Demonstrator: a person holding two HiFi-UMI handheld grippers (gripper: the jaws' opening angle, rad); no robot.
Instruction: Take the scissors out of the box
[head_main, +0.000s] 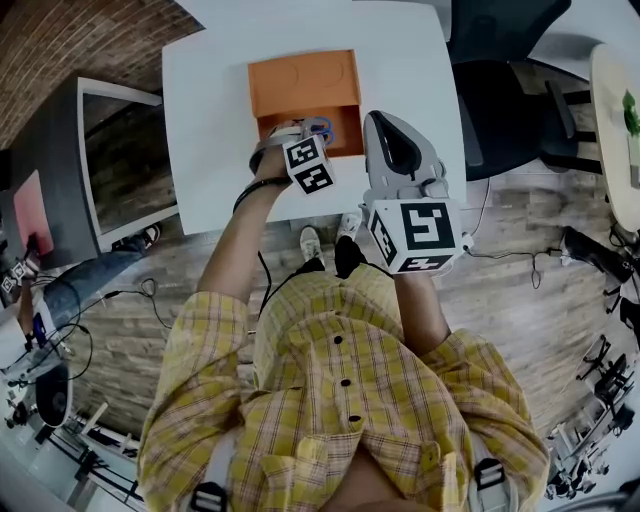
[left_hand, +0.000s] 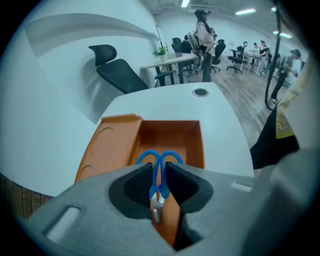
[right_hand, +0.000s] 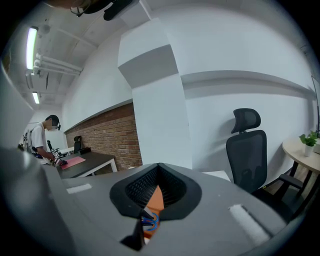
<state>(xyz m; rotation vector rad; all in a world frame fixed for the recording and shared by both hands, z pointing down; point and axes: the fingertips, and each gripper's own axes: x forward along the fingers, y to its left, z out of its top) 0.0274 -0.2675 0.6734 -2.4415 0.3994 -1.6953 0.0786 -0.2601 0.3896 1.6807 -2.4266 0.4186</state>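
The orange box (head_main: 305, 90) lies open on the white table, its lid folded back away from me. My left gripper (head_main: 300, 132) hangs over the box's near edge, pointing steeply down. It is shut on the blue-handled scissors (left_hand: 159, 165): the pads press on the handles just below the two loops, and the metal blades run back between the jaws. The scissors' blue loops (head_main: 320, 126) show just above the box (left_hand: 170, 135). My right gripper (head_main: 385, 125) hovers to the right of the box with its jaws together and nothing held. Through their slit I see the box (right_hand: 156, 197) and the scissors (right_hand: 149, 220).
The white table (head_main: 220, 120) ends close to my body. A black office chair (head_main: 500, 90) stands at its right side, and a round table (head_main: 615, 120) stands farther right. A dark desk (head_main: 120, 160) sits to the left. People stand far off (left_hand: 205, 35).
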